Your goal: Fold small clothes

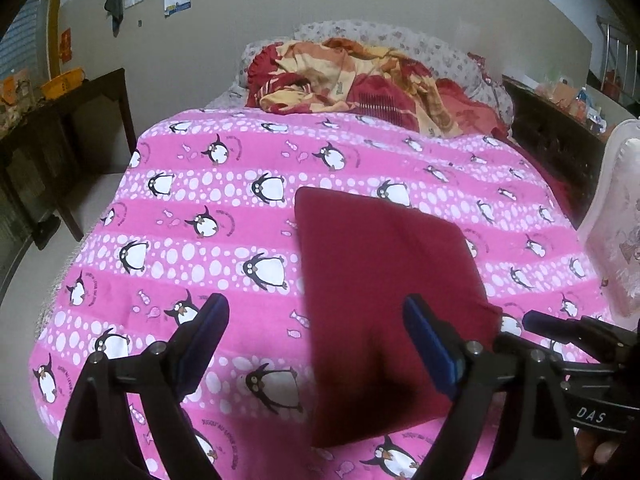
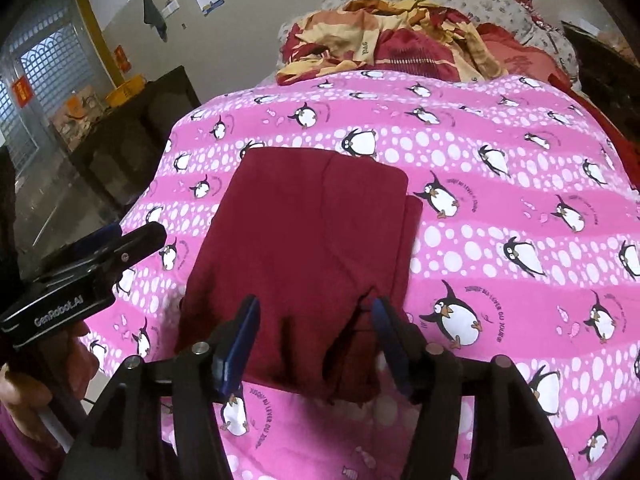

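Observation:
A dark red garment (image 1: pixel 384 304) lies folded into a flat rectangle on the pink penguin bedspread (image 1: pixel 192 208); it also shows in the right wrist view (image 2: pixel 304 252). My left gripper (image 1: pixel 316 320) is open and empty, hovering above the garment's left edge near its front. My right gripper (image 2: pixel 316 320) is open above the garment's near edge, its fingers on either side of a raised fold; no cloth is held. The right gripper also shows at the right of the left wrist view (image 1: pixel 552 324), and the left one at the left of the right wrist view (image 2: pixel 132 236).
A crumpled red and yellow blanket (image 1: pixel 360 80) and floral pillows lie at the head of the bed. A dark wooden table (image 1: pixel 80 120) stands left of the bed. A dark cabinet (image 1: pixel 552 140) and a pale patterned chair back (image 1: pixel 624 216) stand on the right.

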### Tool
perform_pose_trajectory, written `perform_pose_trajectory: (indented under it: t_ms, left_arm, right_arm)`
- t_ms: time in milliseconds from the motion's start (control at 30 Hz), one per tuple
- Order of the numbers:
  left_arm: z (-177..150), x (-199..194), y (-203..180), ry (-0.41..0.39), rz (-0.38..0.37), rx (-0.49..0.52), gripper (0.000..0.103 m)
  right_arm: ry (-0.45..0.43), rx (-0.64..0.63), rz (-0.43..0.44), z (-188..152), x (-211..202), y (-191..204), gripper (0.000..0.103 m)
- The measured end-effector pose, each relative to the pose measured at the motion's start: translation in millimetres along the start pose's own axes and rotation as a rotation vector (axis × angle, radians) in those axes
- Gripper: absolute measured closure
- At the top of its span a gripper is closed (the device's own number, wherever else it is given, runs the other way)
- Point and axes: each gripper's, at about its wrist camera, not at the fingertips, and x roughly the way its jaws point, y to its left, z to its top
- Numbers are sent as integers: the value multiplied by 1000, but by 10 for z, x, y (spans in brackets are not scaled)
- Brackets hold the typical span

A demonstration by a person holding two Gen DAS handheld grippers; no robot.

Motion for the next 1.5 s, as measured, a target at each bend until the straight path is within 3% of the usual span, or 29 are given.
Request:
perform_pose_trajectory:
  t_ms: [467,1500]
  left_arm:
    - [-16,-261,-43,-53,14,15,9]
    - [-89,-191,-8,-31,51,-24,9]
  right_arm:
    - [-62,-13,-59,49,-191,138,21]
    - [-19,15,-122,17,-30,65,17]
